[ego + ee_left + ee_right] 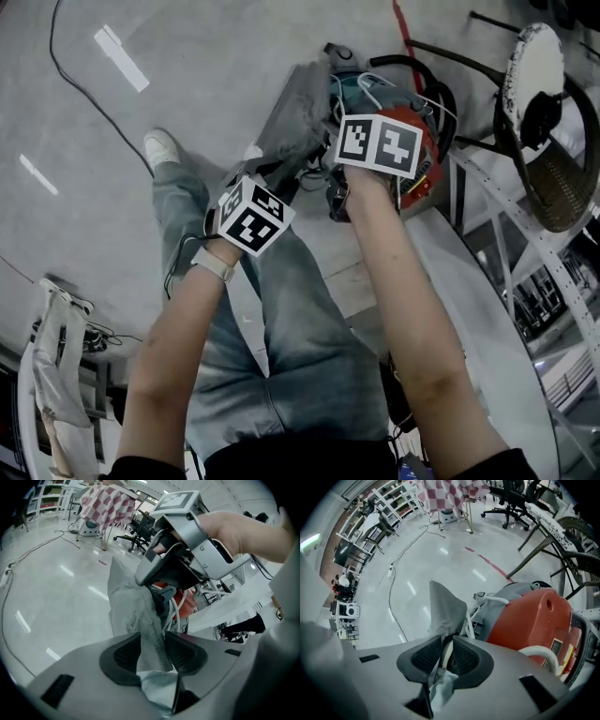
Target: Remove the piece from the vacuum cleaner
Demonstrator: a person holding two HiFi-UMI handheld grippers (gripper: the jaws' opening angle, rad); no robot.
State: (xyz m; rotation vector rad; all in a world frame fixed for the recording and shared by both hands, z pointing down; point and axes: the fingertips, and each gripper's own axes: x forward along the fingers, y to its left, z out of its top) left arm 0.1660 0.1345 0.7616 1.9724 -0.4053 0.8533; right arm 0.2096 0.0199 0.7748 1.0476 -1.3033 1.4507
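A red vacuum cleaner [424, 161] [534, 616] stands on the floor ahead of the person. A grey cloth bag [291, 117] [129, 602] [445, 609] rises from its grey top, beside white hoses [471, 620]. My left gripper [152, 651] is shut on the lower part of the bag, and the cloth fills the gap between its pads. My right gripper [446, 654] [146, 576] is shut on a thin edge of the same bag, higher up and close to the vacuum. In the head view the marker cubes [251, 217] [380, 143] hide both sets of jaws.
The person's jeans-clad legs [281, 319] and a white shoe [161, 147] are under the grippers. A wicker chair [553, 187] and a white rack [506, 272] stand to the right. A cable [84, 89] runs over the floor. Office chairs [511, 498] and a checked tablecloth [450, 491] stand far off.
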